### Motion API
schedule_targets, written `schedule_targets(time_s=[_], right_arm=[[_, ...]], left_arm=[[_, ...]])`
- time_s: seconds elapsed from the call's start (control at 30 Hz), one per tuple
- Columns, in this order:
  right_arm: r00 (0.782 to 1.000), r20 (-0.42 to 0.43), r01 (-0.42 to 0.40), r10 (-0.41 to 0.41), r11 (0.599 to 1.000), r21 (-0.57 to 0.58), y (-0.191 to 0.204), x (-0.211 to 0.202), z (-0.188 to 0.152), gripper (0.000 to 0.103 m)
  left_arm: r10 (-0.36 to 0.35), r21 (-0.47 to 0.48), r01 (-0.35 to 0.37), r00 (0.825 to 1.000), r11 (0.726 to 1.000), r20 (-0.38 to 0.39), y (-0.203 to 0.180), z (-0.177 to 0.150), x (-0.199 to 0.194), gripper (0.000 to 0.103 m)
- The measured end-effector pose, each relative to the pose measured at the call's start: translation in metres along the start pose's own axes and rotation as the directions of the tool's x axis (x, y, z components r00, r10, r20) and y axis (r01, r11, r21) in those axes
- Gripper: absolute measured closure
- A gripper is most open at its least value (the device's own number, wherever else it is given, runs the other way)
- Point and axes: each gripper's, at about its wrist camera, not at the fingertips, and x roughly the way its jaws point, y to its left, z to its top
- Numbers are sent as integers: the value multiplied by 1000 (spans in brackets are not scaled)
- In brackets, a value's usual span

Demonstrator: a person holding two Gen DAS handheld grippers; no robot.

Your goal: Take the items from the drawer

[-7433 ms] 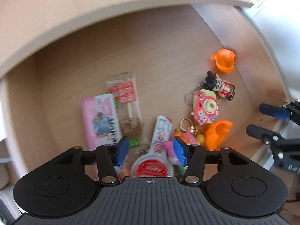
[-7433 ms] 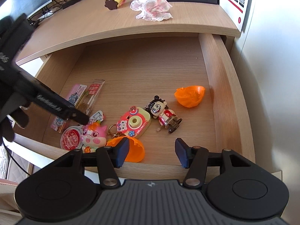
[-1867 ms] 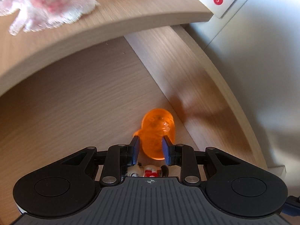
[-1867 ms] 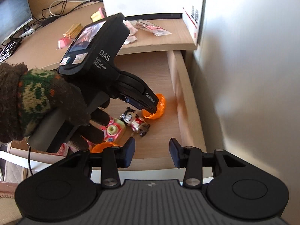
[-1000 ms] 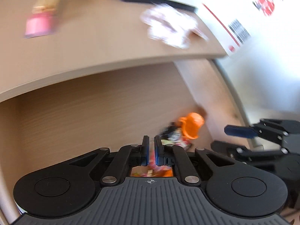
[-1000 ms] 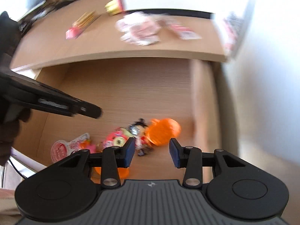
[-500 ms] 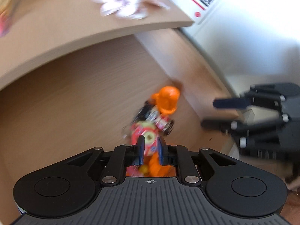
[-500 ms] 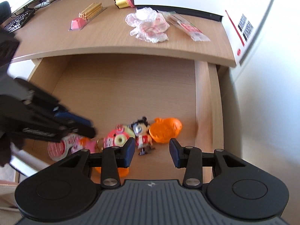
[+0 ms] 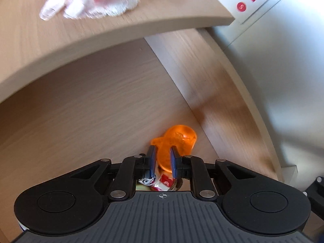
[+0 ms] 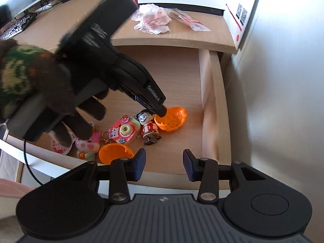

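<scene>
The left gripper (image 9: 163,160), held by a hand in a dark knitted glove (image 10: 66,109), reaches down into the open wooden drawer (image 10: 216,105). Its blue fingers (image 9: 151,162) are narrow and stand on both sides of the rim of the translucent orange plastic half-shell (image 9: 178,141); whether they already press it I cannot tell. This shell lies near the right wall of the drawer, at about 3 o'clock from the small black-haired doll figure in red clothes (image 10: 146,124), and it touches the figure. A pink toy camera keychain (image 10: 123,131) is just beside the figure at 9 o'clock. A second orange half-shell (image 10: 115,152) lies at the front edge. The right gripper (image 10: 163,165) hangs wide and empty above the drawer front. On the bench (image 10: 178,34) rests a crumpled pink-white wrapper (image 10: 154,20).
</scene>
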Motion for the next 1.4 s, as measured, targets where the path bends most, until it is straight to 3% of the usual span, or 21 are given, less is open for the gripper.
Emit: schedule_targets(time_s=[0.2, 0.43, 0.57, 0.77, 0.9, 1.07, 1.3, 1.4], right_arm=[[1000, 3, -2, 2, 999, 33, -10, 1, -2, 63], [1000, -5, 5, -5, 999, 52, -15, 1, -5, 63], [1000, 4, 8, -9, 999, 47, -15, -2, -7, 63], [1000, 17, 6, -7, 999, 36, -14, -4, -5, 63], [1000, 26, 3, -3, 1000, 21, -10, -7, -7, 63], [1000, 25, 3, -4, 1000, 19, -7, -9, -10, 63], [1000, 19, 18, -19, 999, 29, -10, -7, -9, 63], [1000, 13, 22, -23, 999, 32, -12, -6, -9, 63]], left_arm=[[18, 10, -17, 998, 1000, -59, -13, 3, 22, 85], [-57, -12, 57, 998, 998, -9, -23, 3, 26, 85], [-113, 55, 112, 993, 992, 22, -24, -5, 8, 81], [-29, 175, 17, 997, 984, 66, -29, -28, -20, 81], [11, 337, -55, 992, 940, 130, -46, -48, -28, 81], [-41, 486, -25, 991, 874, 126, -55, -59, -27, 81], [35, 588, -132, 984, 798, 174, -73, -57, -11, 81], [55, 643, -163, 981, 748, 185, -74, -56, 0, 80]])
